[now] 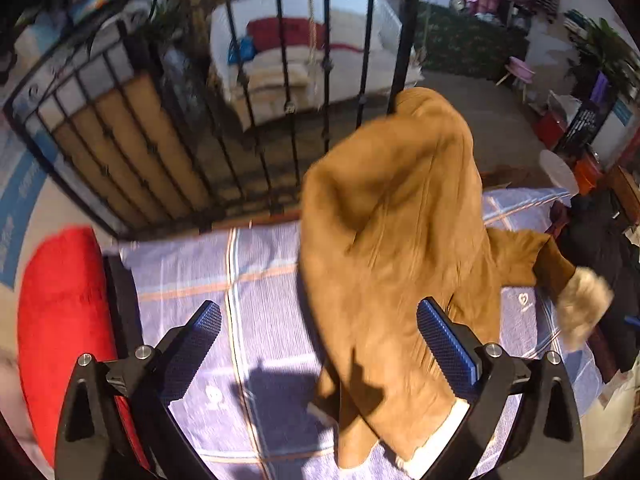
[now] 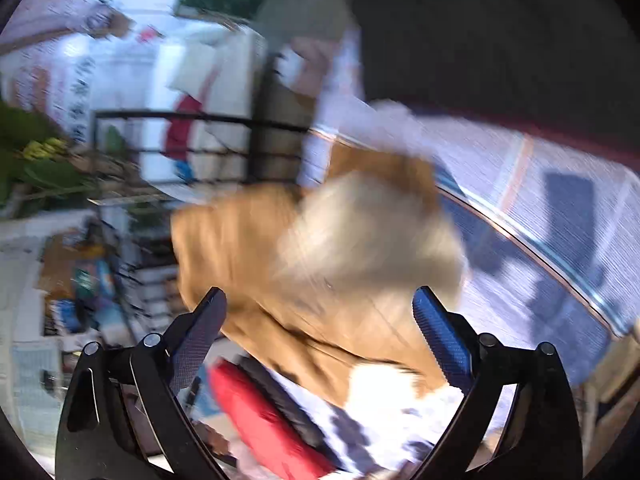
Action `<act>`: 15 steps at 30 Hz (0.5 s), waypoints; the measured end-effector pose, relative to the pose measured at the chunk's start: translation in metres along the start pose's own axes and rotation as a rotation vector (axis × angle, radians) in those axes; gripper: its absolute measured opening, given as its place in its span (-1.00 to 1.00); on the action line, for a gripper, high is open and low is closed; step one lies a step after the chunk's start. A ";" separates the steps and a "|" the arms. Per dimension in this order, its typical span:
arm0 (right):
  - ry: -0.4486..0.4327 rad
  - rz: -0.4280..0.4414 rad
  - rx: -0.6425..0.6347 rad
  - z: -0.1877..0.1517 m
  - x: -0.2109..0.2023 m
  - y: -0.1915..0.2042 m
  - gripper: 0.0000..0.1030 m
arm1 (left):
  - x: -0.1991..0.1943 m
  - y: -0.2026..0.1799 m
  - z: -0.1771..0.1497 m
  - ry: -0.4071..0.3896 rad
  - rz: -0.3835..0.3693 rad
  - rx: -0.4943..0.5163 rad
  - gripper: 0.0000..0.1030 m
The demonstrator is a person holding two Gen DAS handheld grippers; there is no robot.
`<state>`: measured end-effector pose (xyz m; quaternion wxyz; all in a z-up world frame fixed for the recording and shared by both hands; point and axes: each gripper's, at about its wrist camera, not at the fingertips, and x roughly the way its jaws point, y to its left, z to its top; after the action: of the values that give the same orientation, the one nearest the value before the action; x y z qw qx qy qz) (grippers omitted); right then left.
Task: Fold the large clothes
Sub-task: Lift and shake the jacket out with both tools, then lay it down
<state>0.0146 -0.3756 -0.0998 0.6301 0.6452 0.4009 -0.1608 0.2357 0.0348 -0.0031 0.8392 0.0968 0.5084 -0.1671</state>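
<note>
- 2 grippers are in view, 1 in each wrist picture. The left gripper (image 1: 318, 340) has its jaws spread wide with nothing pinched, and the right gripper (image 2: 320, 328) is also spread wide with nothing between its pads.
- 1 brown coat (image 1: 396, 248) is the thing to fold. In the left wrist view it looks thrown or falling, bunched up, partly over the checked bedsheet (image 1: 192, 276) and not in any grip. Its 1 visible fur cuff (image 1: 584, 304) hangs out to the right.
- The right wrist view is strongly blurred. It shows the same coat (image 2: 248, 248) with pale fur (image 2: 372, 236) just ahead of the open jaws, apart from them.
- My judgement of the step: the coat is being laid out on the bed, so the folding itself is not yet begun.
- The next move probably calls for both grippers to take 2 far-apart points of the coat and to spread it flat.
- 1 red cushion (image 1: 60, 320) lies at the left edge of the bed.
- Farther away stands 1 black metal railing (image 1: 224, 120), and behind it 1 white sofa (image 1: 304, 60).
</note>
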 end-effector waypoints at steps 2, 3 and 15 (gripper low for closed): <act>0.020 -0.105 -0.014 -0.022 0.016 -0.029 0.81 | 0.020 0.005 -0.042 0.079 -0.020 -0.039 0.88; 0.041 -0.158 -0.040 -0.030 0.023 -0.038 0.81 | 0.027 0.007 -0.061 0.116 -0.006 -0.050 0.88; 0.153 -0.367 -0.567 -0.114 0.133 -0.015 0.78 | 0.030 -0.096 -0.102 0.140 -0.046 0.047 0.88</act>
<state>0.0535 -0.2281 -0.1873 0.7130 0.3720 0.5850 -0.1049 0.1286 -0.0260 -0.0765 0.7950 0.1164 0.5639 -0.1910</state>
